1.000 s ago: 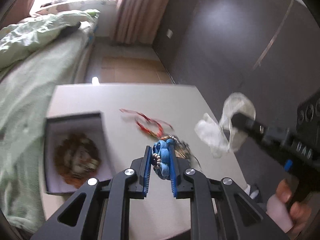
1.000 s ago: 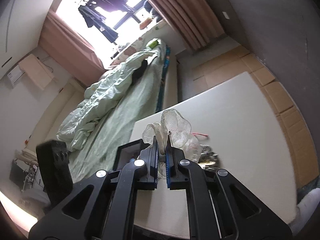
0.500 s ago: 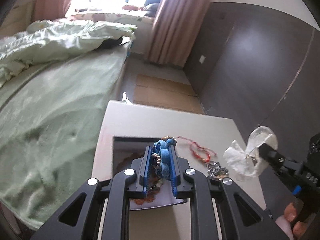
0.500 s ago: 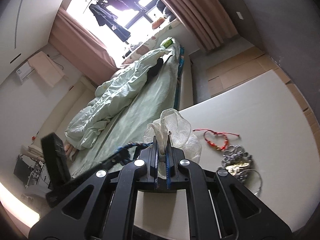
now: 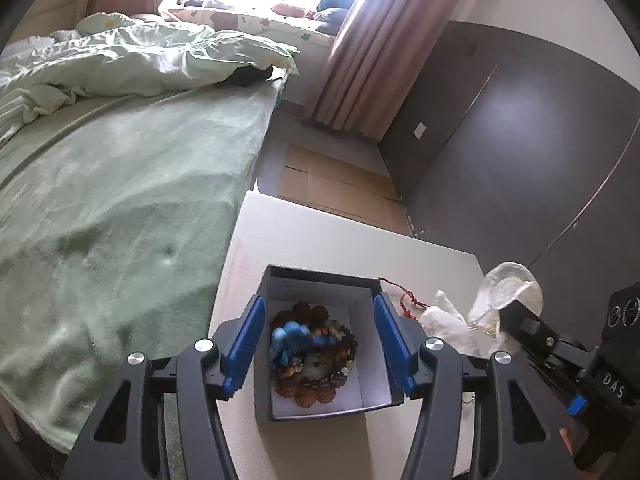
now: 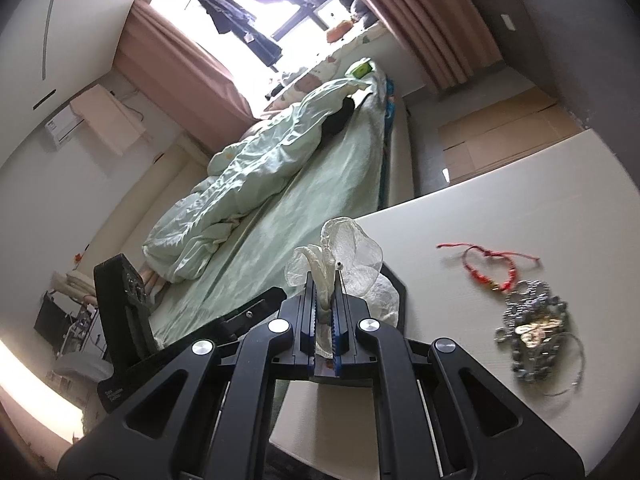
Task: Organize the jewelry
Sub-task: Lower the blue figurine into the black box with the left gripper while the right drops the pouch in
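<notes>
1. Sitting inside the dark box (image 5: pixel 316 278), the blue bracelet (image 5: pixel 290 340) lies on top of the brown bead strands (image 5: pixel 320 390) already gathered there; it appears to have been let go so that it joins the collected pieces.
2. The left gripper (image 5: pixel 318 344) hangs directly over the box with its jaws spread wide, one blue pad on each side of the opening and nothing between them, which suits a release straight down into the container.
3. Just beside the box, on its right, the right gripper (image 6: pixel 324 316) has its jaws clenched on a white organza pouch (image 6: pixel 344 256), carried off the surface (image 6: pixel 520 200); judging by the task, it may be next for the box or meant to take a piece.
4. Farther right of the box, a red cord bracelet (image 6: pixel 486 266) and a silver chain heap (image 6: pixel 534 330) lie loose on the surface, touching each other and not yet sorted.
5. On the box's left, the surface ends against a bed (image 5: pixel 120 200) with a green cover.
</notes>
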Demonstrator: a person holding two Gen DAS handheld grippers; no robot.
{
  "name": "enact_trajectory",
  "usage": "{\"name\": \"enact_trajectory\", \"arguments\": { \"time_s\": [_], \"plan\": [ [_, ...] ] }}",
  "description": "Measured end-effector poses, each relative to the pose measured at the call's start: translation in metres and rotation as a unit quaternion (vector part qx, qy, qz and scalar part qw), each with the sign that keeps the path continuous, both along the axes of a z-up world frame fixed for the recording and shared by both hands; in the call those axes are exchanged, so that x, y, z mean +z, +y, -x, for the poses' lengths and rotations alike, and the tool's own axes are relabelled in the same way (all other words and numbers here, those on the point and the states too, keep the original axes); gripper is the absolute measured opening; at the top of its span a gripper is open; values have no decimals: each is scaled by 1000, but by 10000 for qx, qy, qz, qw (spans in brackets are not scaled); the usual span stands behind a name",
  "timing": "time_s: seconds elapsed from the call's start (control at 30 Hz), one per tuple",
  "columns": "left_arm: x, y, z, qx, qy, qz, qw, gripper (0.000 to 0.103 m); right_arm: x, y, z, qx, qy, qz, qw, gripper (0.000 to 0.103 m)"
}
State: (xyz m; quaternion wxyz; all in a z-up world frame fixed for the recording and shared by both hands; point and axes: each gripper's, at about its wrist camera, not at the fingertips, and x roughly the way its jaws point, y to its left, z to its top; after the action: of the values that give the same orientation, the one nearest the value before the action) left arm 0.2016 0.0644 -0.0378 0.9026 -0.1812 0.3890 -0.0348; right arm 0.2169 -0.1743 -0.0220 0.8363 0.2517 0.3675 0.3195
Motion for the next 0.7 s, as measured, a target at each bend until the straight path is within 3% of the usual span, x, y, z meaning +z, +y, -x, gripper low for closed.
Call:
{"name": "enact_trajectory", "arguments": {
  "time_s": [0.33, 0.4, 0.43, 0.47, 0.5, 0.7],
  "plan": [
    [2, 11, 10, 36, -44, -10, 10000, 60, -14, 36, -8, 303, 237, -88, 9992, 7],
    [1, 15, 10, 46, -21, 29, 10000, 60, -16, 46, -9, 272, 326, 143, 9990, 10],
    [1, 16, 10, 49, -8, 51, 10000, 61, -19, 49, -10, 264, 438, 274, 9983, 35],
    [1, 18, 11, 52, 0, 70, 10000, 62, -22, 50, -11, 246, 538, 330, 9977, 71],
    [1, 19, 12, 53, -7, 69, 10000, 62, -25, 48, -11, 123, 634, 356, 9973, 83],
    [3, 13, 14, -18, -38, -30, 10000, 66, -10, 22, -3, -161, 457, 334, 9983, 86]
  ]
}}
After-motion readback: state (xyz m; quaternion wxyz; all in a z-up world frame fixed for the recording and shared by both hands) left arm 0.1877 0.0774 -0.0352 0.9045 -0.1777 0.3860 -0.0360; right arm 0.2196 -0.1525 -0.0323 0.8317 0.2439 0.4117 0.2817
